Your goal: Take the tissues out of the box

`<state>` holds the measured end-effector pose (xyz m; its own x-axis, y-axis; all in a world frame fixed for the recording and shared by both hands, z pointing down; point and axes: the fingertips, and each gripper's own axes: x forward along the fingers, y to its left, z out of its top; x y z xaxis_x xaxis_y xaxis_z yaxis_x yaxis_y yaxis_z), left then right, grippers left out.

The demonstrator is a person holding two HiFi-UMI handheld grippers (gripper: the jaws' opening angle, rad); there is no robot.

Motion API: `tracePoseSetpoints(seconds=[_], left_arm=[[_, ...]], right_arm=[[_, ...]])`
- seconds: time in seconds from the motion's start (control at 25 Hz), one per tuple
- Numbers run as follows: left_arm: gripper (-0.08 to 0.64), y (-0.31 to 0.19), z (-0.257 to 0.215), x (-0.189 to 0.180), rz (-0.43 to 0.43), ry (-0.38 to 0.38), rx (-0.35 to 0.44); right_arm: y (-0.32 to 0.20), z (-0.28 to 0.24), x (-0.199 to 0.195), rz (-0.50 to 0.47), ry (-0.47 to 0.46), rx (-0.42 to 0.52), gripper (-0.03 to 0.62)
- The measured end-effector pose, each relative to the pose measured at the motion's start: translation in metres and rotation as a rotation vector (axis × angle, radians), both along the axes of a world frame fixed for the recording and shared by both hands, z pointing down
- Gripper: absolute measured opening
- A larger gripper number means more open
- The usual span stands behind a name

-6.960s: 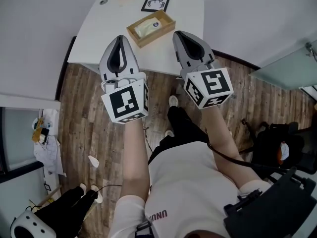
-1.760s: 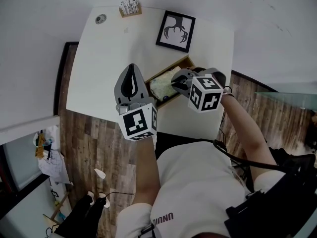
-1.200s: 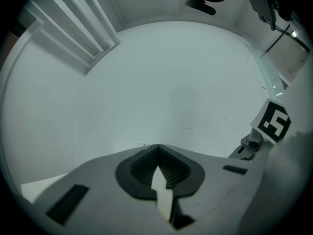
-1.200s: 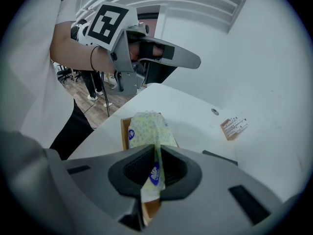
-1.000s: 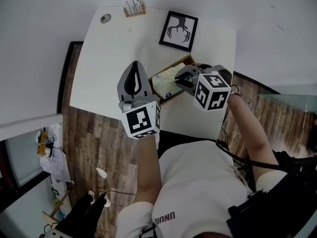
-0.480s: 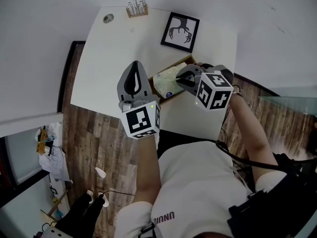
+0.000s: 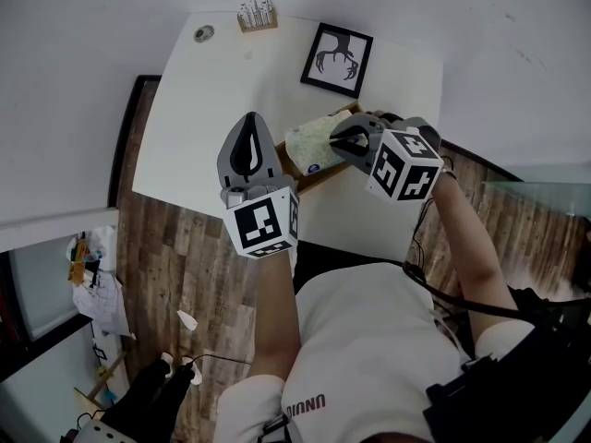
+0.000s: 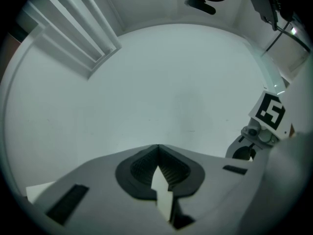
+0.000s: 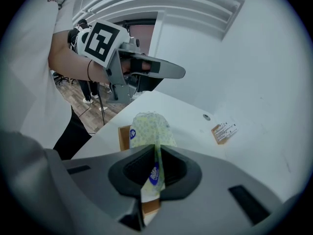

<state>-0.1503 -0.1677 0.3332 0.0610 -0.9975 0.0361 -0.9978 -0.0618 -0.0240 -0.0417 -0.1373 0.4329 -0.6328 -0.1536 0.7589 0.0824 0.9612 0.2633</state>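
A pale green patterned tissue pack (image 7: 312, 142) hangs tilted over the open wooden box (image 7: 325, 173) on the white table (image 7: 203, 109). My right gripper (image 7: 340, 142) is shut on the pack's right end. In the right gripper view the pack (image 9: 149, 129) is pinched between the jaws of my right gripper (image 9: 156, 148), with the box (image 9: 124, 137) just below it. My left gripper (image 7: 247, 125) hovers shut and empty to the left of the box. In the left gripper view my left gripper (image 8: 157, 148) faces a bare white surface.
A framed black-and-white picture (image 7: 336, 59) lies behind the box. A small card holder (image 7: 257, 10) and a round grommet (image 7: 203, 33) sit at the table's far edge. The table's near edge meets a wood floor (image 7: 185, 247). The person's legs stand close to it.
My right gripper has lifted the tissue pack upward and slightly to the right, out of the box. The left gripper has barely moved.
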Motion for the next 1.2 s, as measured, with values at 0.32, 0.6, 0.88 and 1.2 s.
tracePoseSetpoints(seconds=[0.32,0.6,0.88,1.2], left_arm=[[0.012,-0.001,-0.002,0.005,0.001,-0.015,-0.001],[0.012,-0.003,-0.007,0.011,0.01,-0.033,0.001],[0.012,-0.007,-0.011,0.017,0.01,-0.043,0.004],[0.012,-0.011,-0.018,0.022,0.008,-0.053,0.013]], right_arm=[[-0.021,-0.016,0.007,0.109,-0.089,0.035,0.038],[-0.037,-0.036,0.015,0.235,-0.188,0.071,0.037],[-0.052,-0.061,0.028,0.381,-0.304,0.11,0.037],[-0.067,-0.095,0.038,0.56,-0.492,0.106,0.035]])
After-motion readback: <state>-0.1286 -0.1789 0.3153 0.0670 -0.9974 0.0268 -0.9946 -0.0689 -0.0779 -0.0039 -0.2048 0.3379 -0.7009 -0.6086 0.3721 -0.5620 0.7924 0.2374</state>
